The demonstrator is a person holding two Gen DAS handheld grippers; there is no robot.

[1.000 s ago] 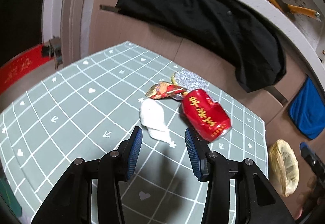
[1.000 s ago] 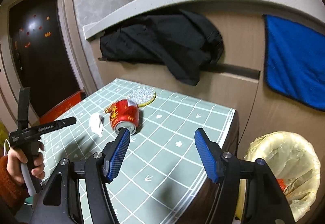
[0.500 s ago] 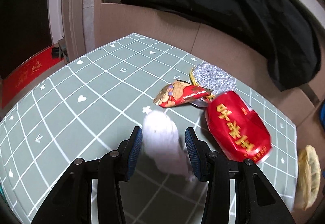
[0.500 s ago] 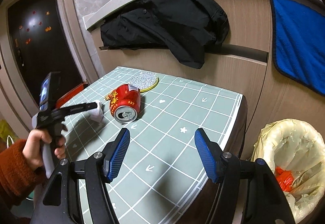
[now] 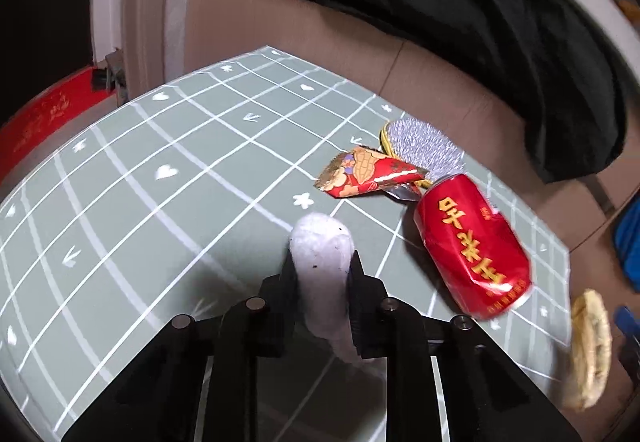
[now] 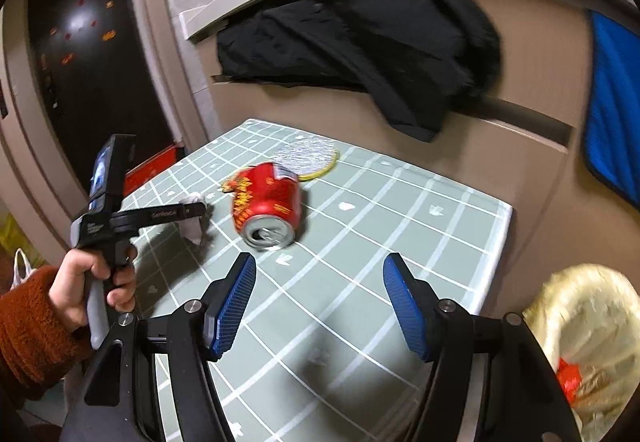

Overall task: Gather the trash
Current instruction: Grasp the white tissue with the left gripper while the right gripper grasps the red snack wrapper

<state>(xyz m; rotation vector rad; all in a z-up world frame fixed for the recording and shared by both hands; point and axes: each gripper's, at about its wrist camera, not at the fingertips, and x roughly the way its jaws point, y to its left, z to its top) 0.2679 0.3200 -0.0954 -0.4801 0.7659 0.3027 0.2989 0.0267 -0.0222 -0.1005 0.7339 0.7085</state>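
A crumpled white tissue [image 5: 320, 238] stands between the fingers of my left gripper [image 5: 322, 260], whose jaws are closing and pressing on its sides. In the right wrist view the left gripper [image 6: 200, 207] holds that tissue [image 6: 194, 230] just above the green checked table [image 6: 400, 209], gripped by a person's hand. A dented red can [image 5: 472, 246] lies on its side to the right, its open top facing my right gripper [image 6: 320, 262], which is open and hovers just short of the can [image 6: 268, 201]. A red snack wrapper [image 5: 368, 177] lies behind the tissue.
A silver round pad with a yellow rim [image 5: 424, 145] lies behind the can. A bin lined with a yellow bag [image 6: 588, 322] stands off the table's right edge, red scraps inside. A black jacket [image 6: 360, 41] and a blue towel [image 6: 612, 101] hang on the cabinet behind.
My left gripper moved forward and down over the tissue, and its jaws narrowed from wide apart onto it. My right gripper shifted closer to the can.
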